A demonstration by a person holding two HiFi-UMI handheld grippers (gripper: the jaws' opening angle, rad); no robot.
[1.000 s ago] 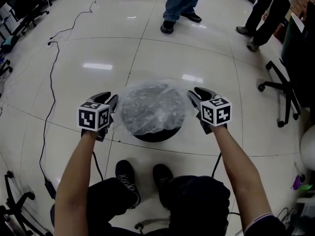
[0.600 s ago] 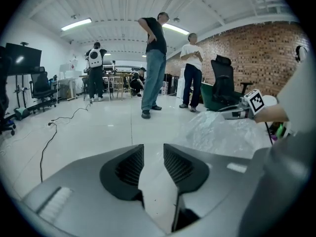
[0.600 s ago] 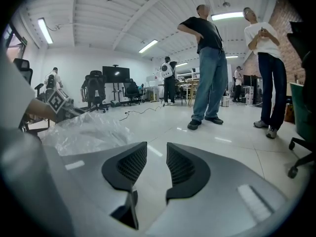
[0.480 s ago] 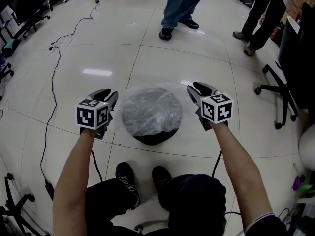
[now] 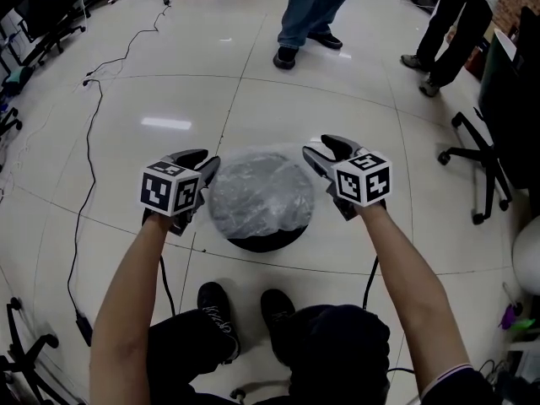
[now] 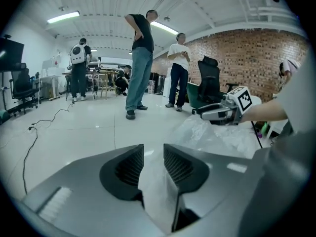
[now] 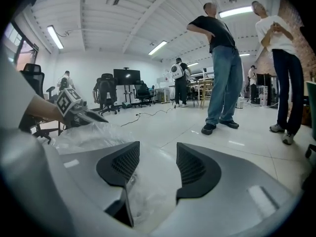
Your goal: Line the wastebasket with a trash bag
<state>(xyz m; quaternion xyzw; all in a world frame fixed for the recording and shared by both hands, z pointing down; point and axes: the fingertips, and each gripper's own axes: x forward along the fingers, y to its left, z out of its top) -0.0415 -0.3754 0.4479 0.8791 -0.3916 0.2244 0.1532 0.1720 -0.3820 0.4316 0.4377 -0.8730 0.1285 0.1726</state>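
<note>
Stretching over the mouth of the wastebasket [image 5: 266, 241] on the floor, the trash bag [image 5: 261, 194] is being pinched at its edge by the left gripper [image 5: 202, 160]. The right gripper [image 5: 316, 148] has just been opening its jaws, with film lying loose between them. That freed side is likely risking sliding off the rim, since the left gripper is pulling unopposed.

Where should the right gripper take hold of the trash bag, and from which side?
The loose rim of the trash bag at the wastebasket's right edge, from outside, jaws astride the thin film draped there. The left gripper pinches the opposite rim, so that should keep the mouth spread. The right gripper's jaws have just been opening, film slack between them.
</note>
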